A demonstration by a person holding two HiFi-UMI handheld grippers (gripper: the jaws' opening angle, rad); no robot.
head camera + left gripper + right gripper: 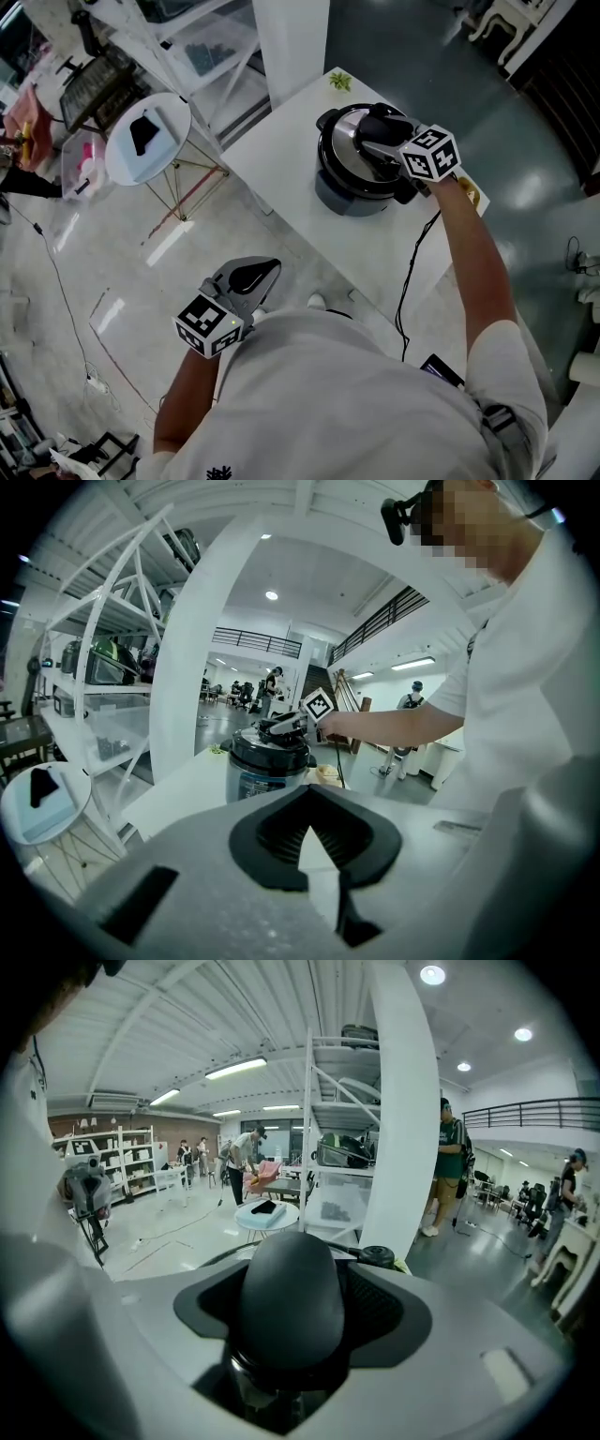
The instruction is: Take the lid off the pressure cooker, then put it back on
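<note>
- The pressure cooker [352, 178] stands upright on the white table [281, 159], towards its far end, with its main axis vertical.
- The lid [349, 141] sits level on the pot, and no gap shows at the rim. Whether it is locked cannot be told.
- The right gripper [375, 131] reaches over the lid from the person's side, angled downward. In my judgement that approach suits a handle standing proud of the lid's top.
- In the right gripper view the black handle [289, 1297] fills the space between the jaws. They are set wide and the pads appear to bear on its two flanks, so I read this as a grip on the handle.
- The handle is oblong, and its long axis appears to run along the gripper's own line and away from the camera. The jaws therefore span its narrow width, the sensible hold for twisting or lifting.
- A small black knob [377, 1257] sits on the lid just beyond the handle, clear of the jaws.
- The left gripper [255, 275] is held near the person's body, off the table and well apart from the cooker. Its jaws meet at the tips with nothing between them. It seems to be kept back because the lid needs only one tool.
- A black cable [412, 272] hangs off the table's near edge.
</note>
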